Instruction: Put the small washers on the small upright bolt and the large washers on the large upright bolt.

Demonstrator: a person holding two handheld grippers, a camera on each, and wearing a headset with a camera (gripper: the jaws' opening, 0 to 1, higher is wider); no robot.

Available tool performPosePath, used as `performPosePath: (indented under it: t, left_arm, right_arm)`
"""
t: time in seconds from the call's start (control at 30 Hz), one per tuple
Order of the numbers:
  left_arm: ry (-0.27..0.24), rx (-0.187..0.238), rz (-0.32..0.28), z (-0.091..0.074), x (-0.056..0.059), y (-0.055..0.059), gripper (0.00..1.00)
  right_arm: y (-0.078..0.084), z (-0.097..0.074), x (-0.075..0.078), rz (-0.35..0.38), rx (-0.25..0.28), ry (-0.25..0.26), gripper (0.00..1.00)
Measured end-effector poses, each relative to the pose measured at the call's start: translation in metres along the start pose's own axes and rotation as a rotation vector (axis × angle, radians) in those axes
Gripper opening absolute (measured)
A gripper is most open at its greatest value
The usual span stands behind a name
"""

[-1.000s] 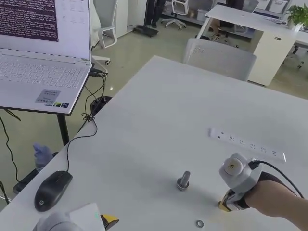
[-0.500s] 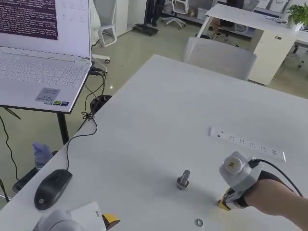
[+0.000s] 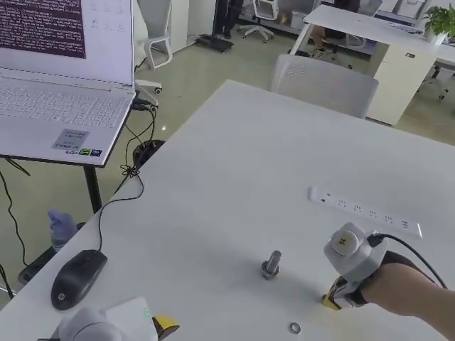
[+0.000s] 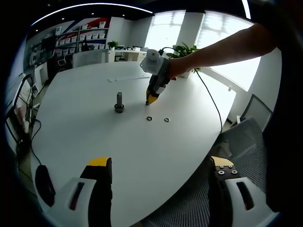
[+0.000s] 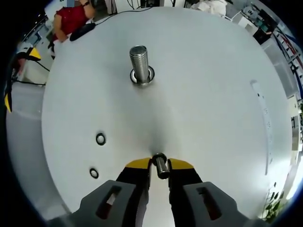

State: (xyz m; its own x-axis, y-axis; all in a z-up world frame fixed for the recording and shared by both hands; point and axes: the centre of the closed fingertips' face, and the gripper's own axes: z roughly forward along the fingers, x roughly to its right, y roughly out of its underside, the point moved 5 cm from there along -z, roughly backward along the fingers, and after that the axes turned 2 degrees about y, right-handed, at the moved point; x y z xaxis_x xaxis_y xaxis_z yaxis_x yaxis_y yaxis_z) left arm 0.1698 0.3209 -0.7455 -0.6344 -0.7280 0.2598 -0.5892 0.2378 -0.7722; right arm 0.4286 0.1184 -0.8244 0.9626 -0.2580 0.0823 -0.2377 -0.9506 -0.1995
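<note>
Jaws of the right gripper (image 5: 160, 162) are closed on the small bolt (image 5: 161, 167), pinched between the yellow tips and held low over the white counter (image 5: 203, 85); whether it touches the surface I cannot tell. In the head view the right gripper (image 3: 331, 301) sits at the near right of the counter (image 3: 234, 177), a hand wrapped round its body. Large bolt (image 5: 140, 62) stands upright ahead of the right jaws, well apart from them, with a wider collar at its foot; it also shows in the head view (image 3: 271, 264) and the left gripper view (image 4: 119, 101). Two washers (image 5: 100, 138) lie flat on the counter left of the right jaws, near each other and not touching; in the left gripper view they sit just beyond the right gripper (image 4: 149, 100), and one washer (image 3: 294, 329) is at the bottom edge of the head view. Left gripper (image 4: 161, 189) has its jaws wide open with nothing between them, hovering off the near edge of the counter, far from the bolts. Power strip (image 3: 366, 211) lies beyond the right gripper. Mouse (image 3: 77, 278) rests at the counter's left corner, and a laptop (image 3: 57, 106) is on a separate stand to the left.
</note>
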Motion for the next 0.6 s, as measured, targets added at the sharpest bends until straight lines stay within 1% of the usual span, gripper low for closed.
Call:
performPosePath:
  t: [0.07, 0.17, 0.27, 0.3, 0.33, 0.37, 0.4, 0.47, 0.6]
  left_arm:
    - [-0.003, 0.002, -0.002, -0.0004, -0.0005, 0.0, 0.84]
    - [-0.004, 0.005, -0.001, -0.0012, -0.0008, -0.0002, 0.84]
    - [-0.005, 0.004, -0.001, -0.0019, -0.0006, -0.0006, 0.84]
    - [-0.004, 0.005, -0.002, -0.002, -0.0003, -0.0006, 0.84]
    - [-0.003, 0.003, -0.002, -0.0023, 0.0002, -0.0005, 0.84]
    - [-0.003, 0.002, -0.001, -0.0025, 0.0006, -0.0004, 0.84]
    - [-0.002, 0.002, 0.001, -0.0027, 0.0012, -0.0005, 0.84]
    - [-0.001, 0.0, 0.005, -0.003, 0.002, -0.0009, 0.84]
    - [-0.003, 0.0, 0.013, -0.0049, 0.0027, -0.0027, 0.83]
  right_arm:
    - [-0.0002, 0.0006, -0.0017, 0.013, 0.002, -0.013, 0.16]
    - [-0.0019, -0.001, -0.0005, 0.003, 0.01, 0.0, 0.19]
    - [-0.0033, -0.0017, 0.0009, 0.014, 0.021, -0.003, 0.23]
    - [-0.0034, -0.0027, -0.0006, 0.021, 0.022, -0.014, 0.23]
    - [-0.0033, -0.003, -0.0011, 0.024, 0.022, -0.017, 0.24]
    - [-0.0031, -0.0035, -0.001, 0.02, 0.021, -0.013, 0.28]
    - [-0.0035, -0.0042, -0.0004, 0.012, 0.026, -0.005, 0.3]
    - [-0.0025, -0.0055, -0.0027, 0.023, 0.024, -0.022, 0.29]
    - [-0.0001, -0.0081, -0.0013, 0.017, 0.017, -0.016, 0.29]
